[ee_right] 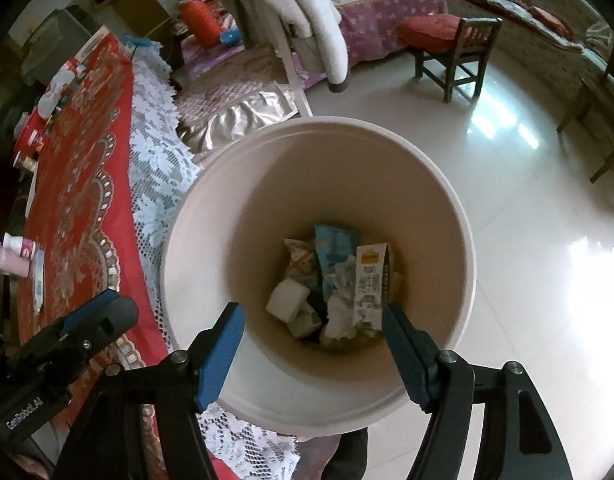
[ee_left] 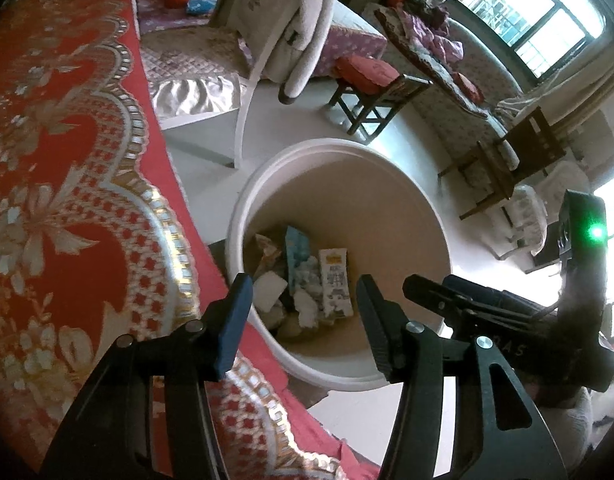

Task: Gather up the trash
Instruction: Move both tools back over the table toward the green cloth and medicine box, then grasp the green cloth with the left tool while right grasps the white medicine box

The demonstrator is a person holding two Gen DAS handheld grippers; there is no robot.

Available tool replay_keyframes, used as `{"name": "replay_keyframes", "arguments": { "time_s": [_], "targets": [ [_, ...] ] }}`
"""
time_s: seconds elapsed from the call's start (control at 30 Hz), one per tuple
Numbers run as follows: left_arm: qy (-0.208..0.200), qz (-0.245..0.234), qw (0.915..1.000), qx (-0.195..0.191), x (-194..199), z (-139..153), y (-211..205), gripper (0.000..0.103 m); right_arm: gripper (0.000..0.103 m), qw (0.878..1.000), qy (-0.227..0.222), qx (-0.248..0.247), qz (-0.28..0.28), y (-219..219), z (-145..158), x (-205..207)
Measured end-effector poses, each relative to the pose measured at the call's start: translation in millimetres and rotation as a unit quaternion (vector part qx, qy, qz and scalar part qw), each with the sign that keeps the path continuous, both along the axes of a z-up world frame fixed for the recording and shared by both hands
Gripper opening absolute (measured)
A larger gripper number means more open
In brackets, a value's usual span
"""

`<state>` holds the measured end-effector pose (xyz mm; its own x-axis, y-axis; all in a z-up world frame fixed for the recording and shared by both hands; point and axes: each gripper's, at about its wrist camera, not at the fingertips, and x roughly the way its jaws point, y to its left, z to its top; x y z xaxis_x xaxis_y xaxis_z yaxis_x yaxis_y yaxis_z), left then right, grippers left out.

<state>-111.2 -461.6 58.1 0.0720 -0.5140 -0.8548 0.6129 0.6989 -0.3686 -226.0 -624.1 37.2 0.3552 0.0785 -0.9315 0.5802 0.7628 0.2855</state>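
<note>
A white round trash bin [ee_left: 423,216] stands on the floor beside the red-clothed table [ee_left: 67,200]. It holds several pieces of trash [ee_left: 307,276]: a blue packet, a white-and-yellow wrapper, crumpled tissue. My left gripper [ee_left: 303,304] is open and empty, above the bin's near rim at the table edge. The right gripper's body shows to its right [ee_left: 507,320]. In the right wrist view the bin [ee_right: 447,184] lies directly below, with the trash [ee_right: 335,284] at its bottom. My right gripper [ee_right: 311,328] is open and empty over the bin. The left gripper shows at lower left [ee_right: 83,332].
The table [ee_right: 79,200] has a red patterned cloth with a white lace edge [ee_right: 155,168] and small bottles and tubes [ee_right: 15,256] along its far side. A white chair with a coat [ee_right: 299,4], a small wooden stool with a red cushion [ee_right: 447,40] and a sofa stand on the glossy floor.
</note>
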Motion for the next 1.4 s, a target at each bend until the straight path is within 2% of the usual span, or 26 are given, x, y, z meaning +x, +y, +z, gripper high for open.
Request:
{"name": "replay_keyframes", "arguments": {
  "time_s": [0.23, 0.5, 0.87, 1.1, 1.23, 1.4],
  "targets": [
    [-0.006, 0.031, 0.9995, 0.001, 8, 4, 39, 0.052, 0.069, 1.0, -0.016, -0.001, 0.019, 19, 15, 15],
    [-0.014, 0.108, 0.994, 0.008, 30, 11, 122, 0.052, 0.069, 0.996, -0.047, -0.004, 0.073, 64, 40, 49],
    [-0.007, 0.218, 0.9751, 0.038, 51, 1, 239, 0.052, 0.069, 0.983, -0.066, 0.003, 0.172, 150, 52, 98],
    [0.016, 0.254, 0.9658, 0.047, 39, 2, 307, 0.052, 0.069, 0.973, -0.068, 0.013, 0.219, 200, 52, 124],
    [0.02, 0.282, 0.9575, 0.059, 28, 6, 356, 0.052, 0.069, 0.967, -0.068, 0.024, 0.246, 233, 50, 142],
    [0.022, 0.298, 0.9533, 0.046, 18, 16, 391, 0.052, 0.069, 0.957, -0.073, 0.043, 0.276, 278, 46, 172]
  ]
}}
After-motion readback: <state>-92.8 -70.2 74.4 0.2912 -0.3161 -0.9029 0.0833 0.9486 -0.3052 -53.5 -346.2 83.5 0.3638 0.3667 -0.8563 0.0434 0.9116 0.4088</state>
